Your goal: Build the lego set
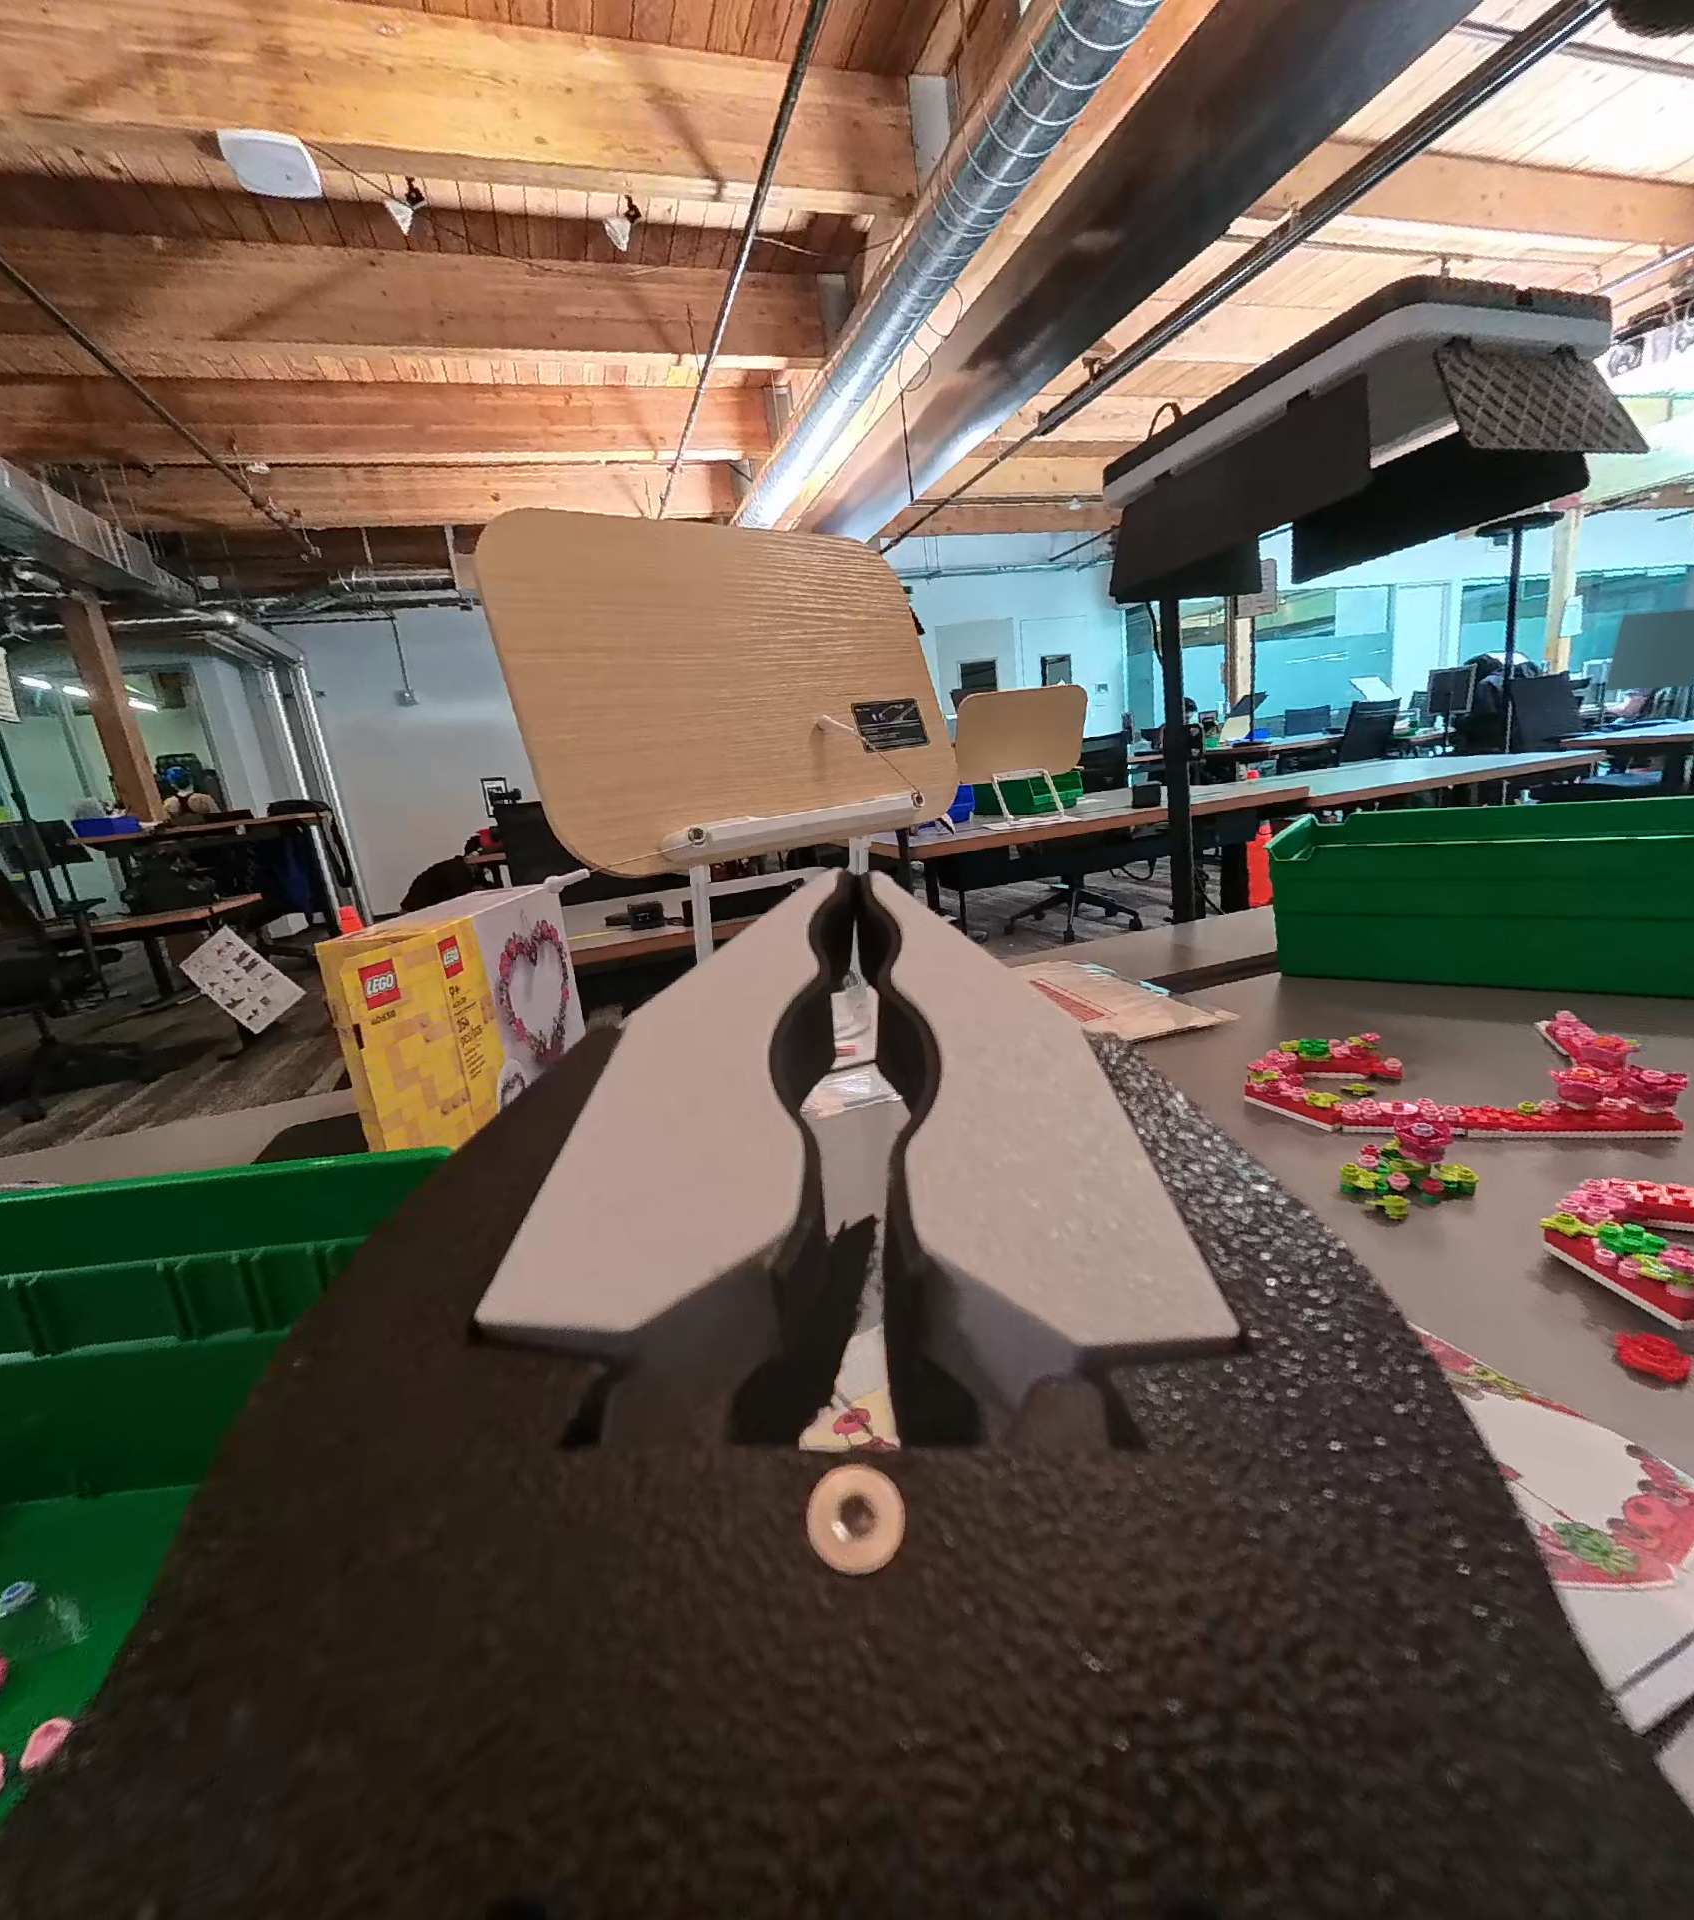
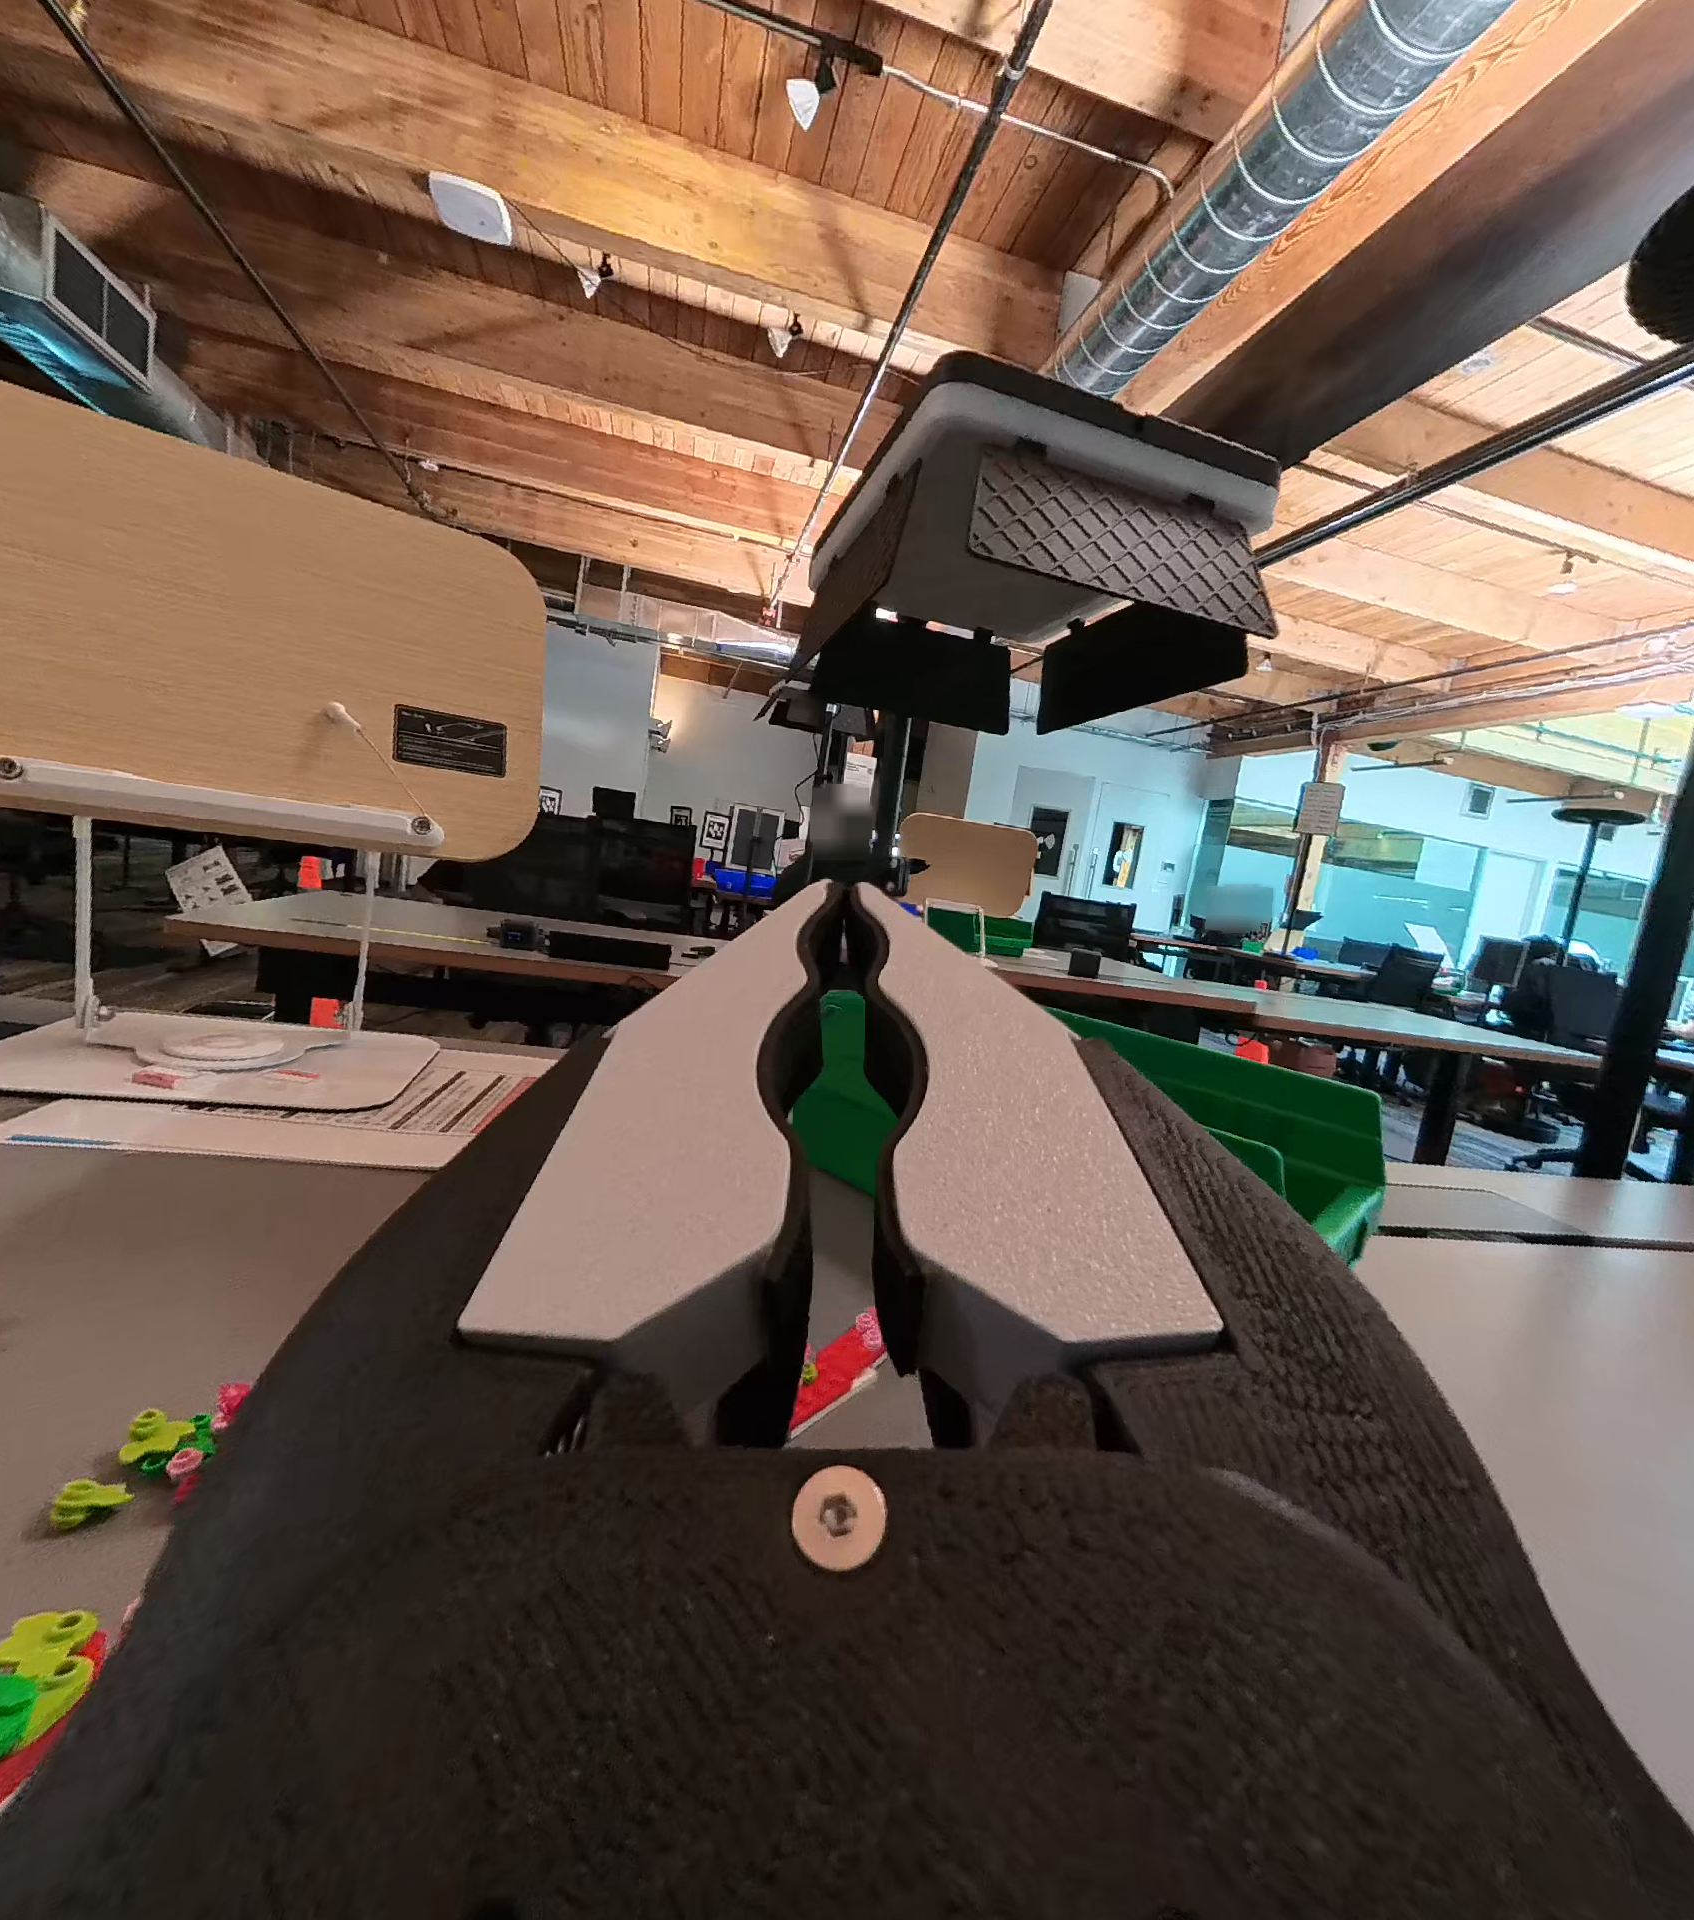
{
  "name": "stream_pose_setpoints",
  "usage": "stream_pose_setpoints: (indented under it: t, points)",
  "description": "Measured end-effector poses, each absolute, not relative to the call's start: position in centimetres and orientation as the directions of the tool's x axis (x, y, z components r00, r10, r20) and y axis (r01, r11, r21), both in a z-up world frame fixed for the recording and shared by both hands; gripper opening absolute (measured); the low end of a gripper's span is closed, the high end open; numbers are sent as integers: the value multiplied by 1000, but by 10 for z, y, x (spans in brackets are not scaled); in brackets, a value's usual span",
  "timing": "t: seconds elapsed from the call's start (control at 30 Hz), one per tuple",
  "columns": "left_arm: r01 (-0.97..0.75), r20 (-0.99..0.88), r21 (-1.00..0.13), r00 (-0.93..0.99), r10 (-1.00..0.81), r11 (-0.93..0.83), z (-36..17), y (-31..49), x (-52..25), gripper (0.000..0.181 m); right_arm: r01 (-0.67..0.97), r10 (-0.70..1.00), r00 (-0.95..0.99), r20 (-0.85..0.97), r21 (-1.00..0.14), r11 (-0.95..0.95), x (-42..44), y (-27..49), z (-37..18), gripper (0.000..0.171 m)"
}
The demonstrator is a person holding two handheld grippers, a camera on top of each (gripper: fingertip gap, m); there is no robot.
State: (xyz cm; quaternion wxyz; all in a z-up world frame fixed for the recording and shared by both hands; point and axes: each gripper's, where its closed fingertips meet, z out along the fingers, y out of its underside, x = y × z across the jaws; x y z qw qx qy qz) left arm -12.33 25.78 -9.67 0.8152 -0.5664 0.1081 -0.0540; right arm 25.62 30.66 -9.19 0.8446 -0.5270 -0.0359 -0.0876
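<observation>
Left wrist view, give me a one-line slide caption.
Left gripper, fingers closed and empty, above a table of red-and-pink flower lego sections.

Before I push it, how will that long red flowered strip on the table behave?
The red strip looks rigid, so it would probably slide flat across the table. Being long and thin, it may snap at a joint. The small flowers on top could pop off.

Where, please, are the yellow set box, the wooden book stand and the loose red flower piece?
yellow set box (image 1: 407, 1039), left wrist view, yellow front face.
wooden book stand (image 1: 697, 686), left wrist view, board's back.
loose red flower piece (image 1: 1653, 1356), left wrist view, its top.
</observation>
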Motion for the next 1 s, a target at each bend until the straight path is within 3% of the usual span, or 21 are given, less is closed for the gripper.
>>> stream_pose_setpoints:
  t: [1.0]
  points:
    - [-69, -125, -916, 985, -116, 396, -90, 254, -134, 0, 136, -18, 990, 141, -904, 404, 242, 313, -98, 0]
